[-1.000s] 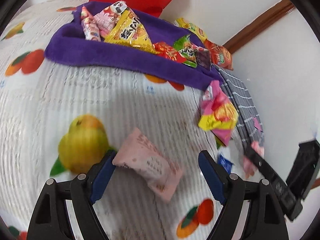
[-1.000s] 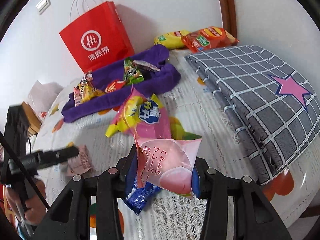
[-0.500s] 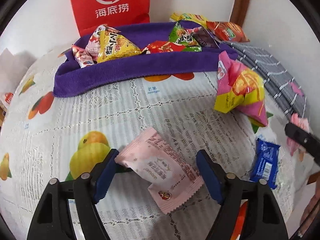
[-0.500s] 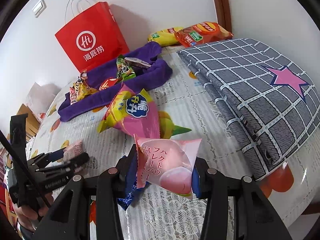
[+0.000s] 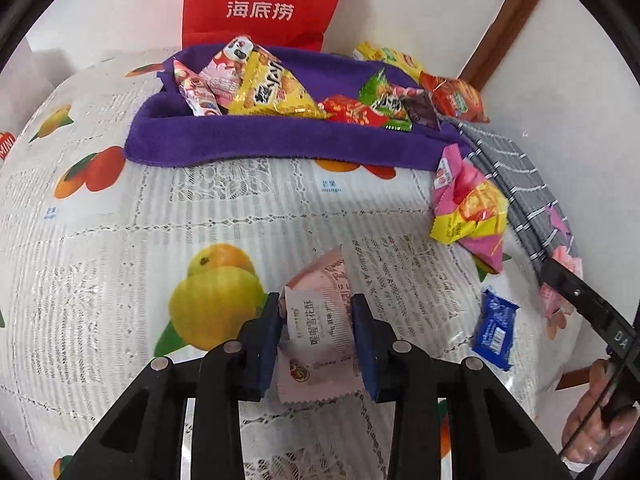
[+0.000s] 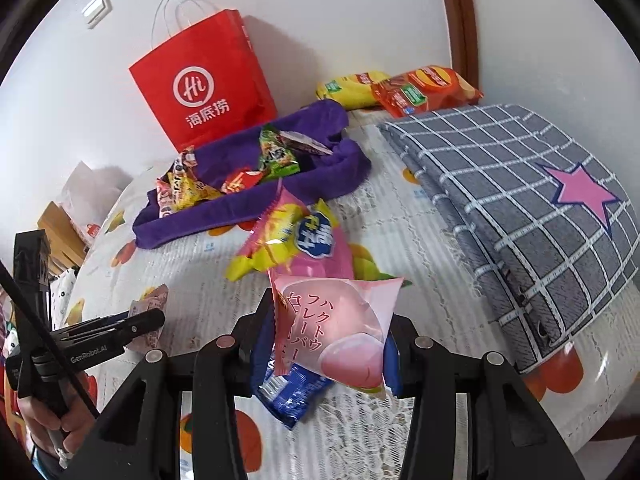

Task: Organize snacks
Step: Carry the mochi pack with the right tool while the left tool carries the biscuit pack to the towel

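Left gripper [image 5: 316,330]: clamped on the pale pink packet [image 5: 318,320], low over the tablecloth [image 5: 120,280].
Right gripper [image 6: 326,344]: closed on the peach-print pouch [image 6: 340,328] — above the blue wrapper [image 6: 290,394].
Destination, judged: purple towel [image 5: 280,146] with the other snacks.
Advice: lift clear before carrying — keep grip firm, avoid the yellow-pink bag [image 5: 468,212].

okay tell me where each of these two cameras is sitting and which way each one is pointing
Left wrist: on the left tool, facing the purple towel and red bag; shows its fingers on a pale pink packet.
Right wrist: on the right tool, facing the same towel; shows its fingers gripping a peach packet.
Shared: towel, bag, blue packet.
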`<state>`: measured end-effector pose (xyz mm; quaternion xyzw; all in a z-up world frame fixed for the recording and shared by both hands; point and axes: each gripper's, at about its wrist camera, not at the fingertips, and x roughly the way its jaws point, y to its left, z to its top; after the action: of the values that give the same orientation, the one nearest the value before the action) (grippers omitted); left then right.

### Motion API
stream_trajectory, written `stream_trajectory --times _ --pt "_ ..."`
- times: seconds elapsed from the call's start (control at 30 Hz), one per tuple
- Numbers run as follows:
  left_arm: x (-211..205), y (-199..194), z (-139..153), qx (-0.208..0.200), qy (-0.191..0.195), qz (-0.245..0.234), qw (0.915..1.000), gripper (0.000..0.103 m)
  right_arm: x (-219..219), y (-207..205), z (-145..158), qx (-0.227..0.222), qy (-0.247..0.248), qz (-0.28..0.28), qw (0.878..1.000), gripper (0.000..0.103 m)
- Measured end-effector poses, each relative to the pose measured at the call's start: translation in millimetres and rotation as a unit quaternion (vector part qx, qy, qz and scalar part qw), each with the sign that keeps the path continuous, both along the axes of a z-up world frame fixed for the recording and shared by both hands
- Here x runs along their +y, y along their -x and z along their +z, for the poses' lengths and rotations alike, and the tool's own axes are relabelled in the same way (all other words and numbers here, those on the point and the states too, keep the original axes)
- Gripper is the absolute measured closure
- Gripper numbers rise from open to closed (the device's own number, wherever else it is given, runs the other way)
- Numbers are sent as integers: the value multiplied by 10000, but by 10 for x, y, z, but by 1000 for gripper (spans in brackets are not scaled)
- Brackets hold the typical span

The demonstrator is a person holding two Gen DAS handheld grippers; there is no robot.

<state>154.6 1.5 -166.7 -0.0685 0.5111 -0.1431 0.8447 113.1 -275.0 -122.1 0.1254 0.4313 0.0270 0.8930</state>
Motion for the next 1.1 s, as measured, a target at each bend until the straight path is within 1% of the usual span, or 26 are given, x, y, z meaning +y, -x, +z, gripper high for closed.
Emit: stream_trajectory --times 0.17,0.3,0.5,0.67,0.8,0.97,1.1 --pt "56 28 172 -223 -57 76 9997 71 84 -83 103 -78 73 54 9999 58" --pt "112 -40 294 -341 -73 124 9993 71 121 -165 221 -178 69 73 9998 58" --pt "190 -180 481 -552 -191 223 9980 71 234 -335 452 -389 215 161 9989 58" --pt "235 -312 636 -707 -311 285 9966 71 344 -502 622 -557 270 268 9977 58" --pt "306 -444 725 -768 -326 358 9959 71 427 -656 756 -702 295 346 9965 58" --pt "383 -653 824 -756 -230 486 9957 71 512 -910 890 -858 311 436 9949 58" --pt "413 -842 906 -821 -210 551 9949 71 551 -1141 930 -900 190 464 9947 58"
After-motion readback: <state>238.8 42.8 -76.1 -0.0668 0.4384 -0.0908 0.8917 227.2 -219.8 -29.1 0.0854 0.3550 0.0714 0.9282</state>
